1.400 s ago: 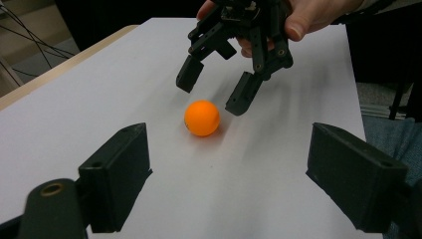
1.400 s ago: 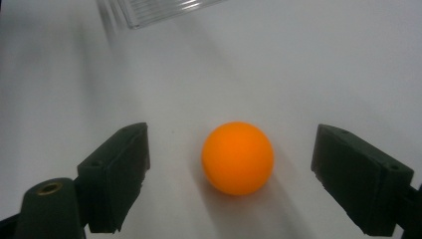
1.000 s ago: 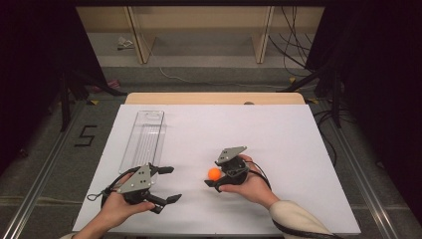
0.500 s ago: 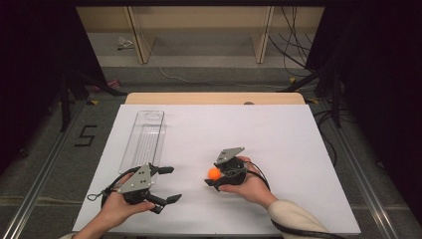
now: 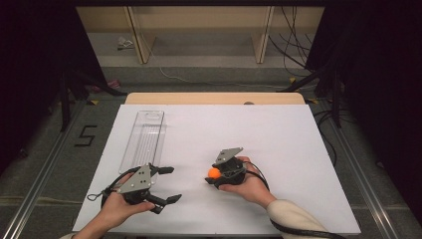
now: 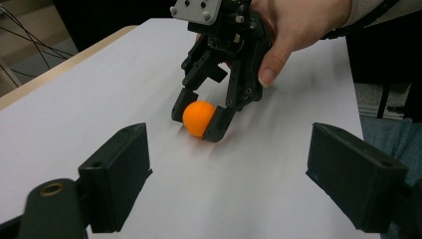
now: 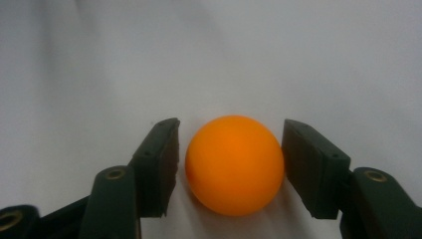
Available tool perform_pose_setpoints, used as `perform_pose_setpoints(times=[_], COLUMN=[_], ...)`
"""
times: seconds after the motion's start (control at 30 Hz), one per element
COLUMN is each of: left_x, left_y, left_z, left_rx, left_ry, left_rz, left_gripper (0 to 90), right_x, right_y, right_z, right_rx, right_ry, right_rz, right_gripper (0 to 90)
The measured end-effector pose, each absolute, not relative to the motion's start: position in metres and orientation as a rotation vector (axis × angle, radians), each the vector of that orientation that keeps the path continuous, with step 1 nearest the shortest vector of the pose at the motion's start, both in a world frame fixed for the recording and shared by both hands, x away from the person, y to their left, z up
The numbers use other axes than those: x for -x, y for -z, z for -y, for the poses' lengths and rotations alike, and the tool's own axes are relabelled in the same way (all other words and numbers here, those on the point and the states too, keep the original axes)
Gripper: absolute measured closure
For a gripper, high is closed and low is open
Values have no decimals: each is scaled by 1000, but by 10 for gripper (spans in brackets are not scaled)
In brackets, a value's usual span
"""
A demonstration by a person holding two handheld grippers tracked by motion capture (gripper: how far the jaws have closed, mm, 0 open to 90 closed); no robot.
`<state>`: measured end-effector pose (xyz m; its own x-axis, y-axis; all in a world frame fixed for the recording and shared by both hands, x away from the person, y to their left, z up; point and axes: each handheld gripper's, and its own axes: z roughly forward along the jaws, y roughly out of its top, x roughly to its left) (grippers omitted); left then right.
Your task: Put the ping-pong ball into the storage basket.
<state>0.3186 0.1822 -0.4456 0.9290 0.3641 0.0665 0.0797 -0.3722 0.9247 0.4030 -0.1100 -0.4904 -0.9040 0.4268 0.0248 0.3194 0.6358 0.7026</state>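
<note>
Ball: an orange ball (image 7: 234, 164) rests on the white table top (image 5: 278, 134), near the middle and a little toward the near edge. It is round and plain, so it shows no long axis and no facing.
Right gripper: the right gripper (image 5: 215, 175), held in the person's right hand (image 5: 246, 181), is tilted down to the table and points left, toward the other gripper. Its jaws stand one on each side of the ball. In the right gripper view a thin gap shows at the left jaw, while the right jaw sits at the ball's edge, so the jaws bracket the ball without a firm squeeze. The left gripper view also shows the ball (image 6: 199, 118) low between the two jaw tips, on the table.
Left gripper: the left gripper (image 5: 168, 184), held in the left hand (image 5: 115, 209), sits near the table's near left corner, its jaws spread wide and empty. It points right, toward the ball and the right gripper (image 6: 201, 122).
Tray: a clear plastic tray (image 5: 144, 139) lies on the left part of the table, its long axis running near to far. Its near end is just beside the left gripper.
Spacing: the two grippers are apart, with bare table between them.
</note>
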Motion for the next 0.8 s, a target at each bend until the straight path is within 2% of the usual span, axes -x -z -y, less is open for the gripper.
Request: perform_pose_setpoints(times=[0.23,0.8], left_x=[-318,-318], left_y=[446,446], left_z=[-182,-182], left_rx=[-1943,-1943], left_ry=[-311,-309], left_rz=[-321,-321], left_gripper=[166,166], right_x=[-404,-403], right_y=[490,484], right_z=[111,111], right_rx=[-607,-599], right_ry=[-1114,-1127], right_rz=[-2718,-2702], right_gripper=[509,511])
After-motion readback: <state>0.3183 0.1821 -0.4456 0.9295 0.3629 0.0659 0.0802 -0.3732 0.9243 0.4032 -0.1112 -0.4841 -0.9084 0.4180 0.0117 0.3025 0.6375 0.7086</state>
